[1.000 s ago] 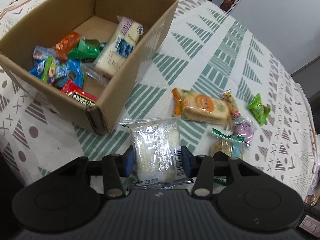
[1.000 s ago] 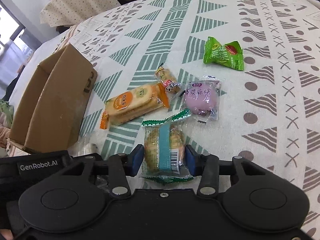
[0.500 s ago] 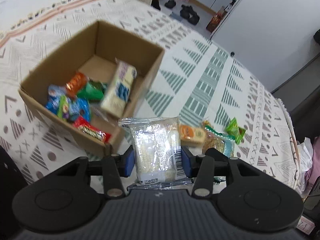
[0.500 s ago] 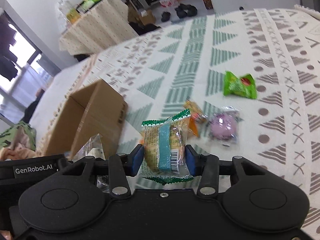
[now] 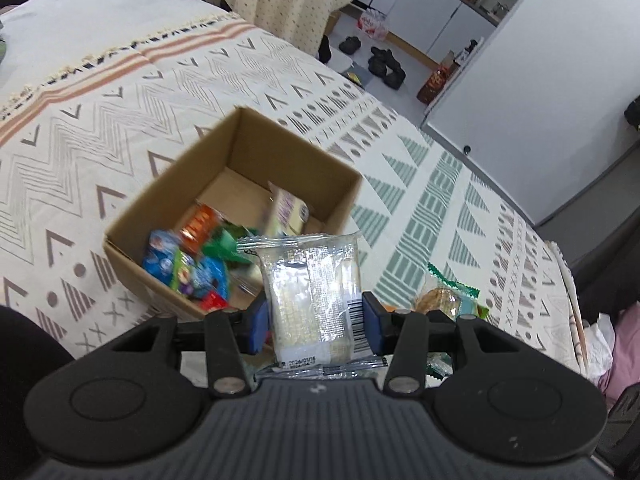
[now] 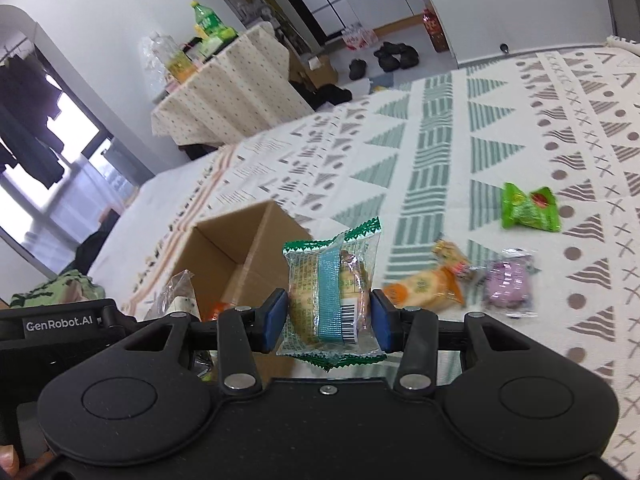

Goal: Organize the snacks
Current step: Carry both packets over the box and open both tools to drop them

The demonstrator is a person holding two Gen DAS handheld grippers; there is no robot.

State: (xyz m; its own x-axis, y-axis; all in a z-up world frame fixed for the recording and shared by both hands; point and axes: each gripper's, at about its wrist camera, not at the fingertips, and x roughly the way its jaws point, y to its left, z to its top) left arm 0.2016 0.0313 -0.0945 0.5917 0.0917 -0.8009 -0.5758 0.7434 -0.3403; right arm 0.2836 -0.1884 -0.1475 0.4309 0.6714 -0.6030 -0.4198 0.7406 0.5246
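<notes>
Currently: left tool clamped on a clear wafer pack, held raised in front of the open box, which holds assorted snacks. Right tool clamped on a green-edged cake pack, raised beside the box. On the patterned cloth: orange cracker pack, purple sweet, green packet.

Brown box on a cream cloth patterned with green triangles and grey-brown dots. Clear silvery packet – blue-padded black tongs. Loose packs: green, orange, purple.
</notes>
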